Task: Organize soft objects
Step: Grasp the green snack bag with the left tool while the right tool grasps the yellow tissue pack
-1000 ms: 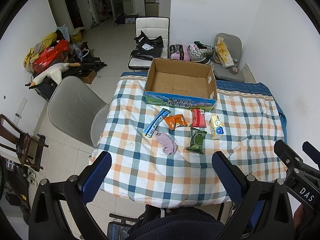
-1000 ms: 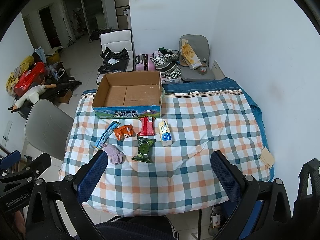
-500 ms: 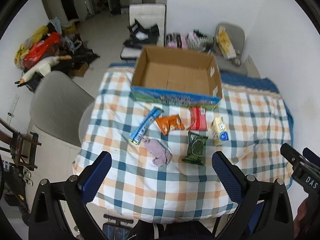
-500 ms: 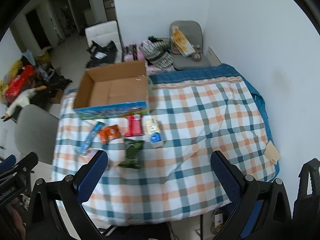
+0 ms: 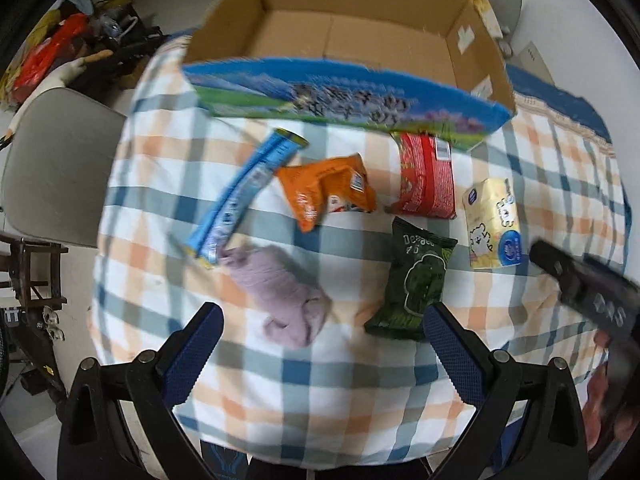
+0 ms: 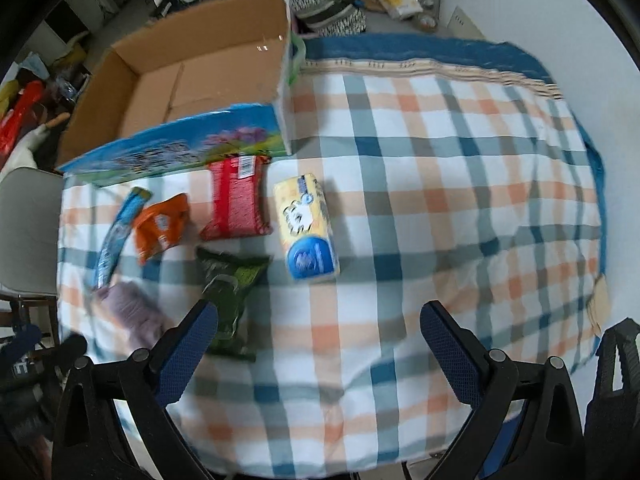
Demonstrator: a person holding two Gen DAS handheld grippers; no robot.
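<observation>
An open cardboard box point(image 5: 360, 36) point(image 6: 180, 80) stands at the far side of the checked tablecloth point(image 5: 320, 380) point(image 6: 420, 200). In front of it lie a blue stick pack point(image 5: 244, 188) point(image 6: 118, 236), an orange pouch point(image 5: 324, 190) point(image 6: 160, 226), a red packet point(image 5: 426, 176) point(image 6: 236, 198), a yellow tissue pack point(image 5: 492, 224) point(image 6: 306, 228), a green snack bag point(image 5: 416, 280) point(image 6: 228, 284) and a purple knitted piece point(image 5: 280, 292) point(image 6: 132, 312). My left gripper point(image 5: 320, 344) hangs open just short of the purple piece and green bag. My right gripper point(image 6: 320, 340) is open over bare cloth, the green bag by its left finger.
A grey chair point(image 5: 52, 168) stands at the table's left side. Bags and clutter point(image 5: 60, 40) cover the floor beyond it. More chairs with bags point(image 6: 332, 4) stand behind the box. The white wall point(image 6: 580, 60) runs close along the right edge.
Both grippers have moved forward and down toward the table, so the box and packets loom much larger. Both stay open and hold nothing; the items lie where they were.
</observation>
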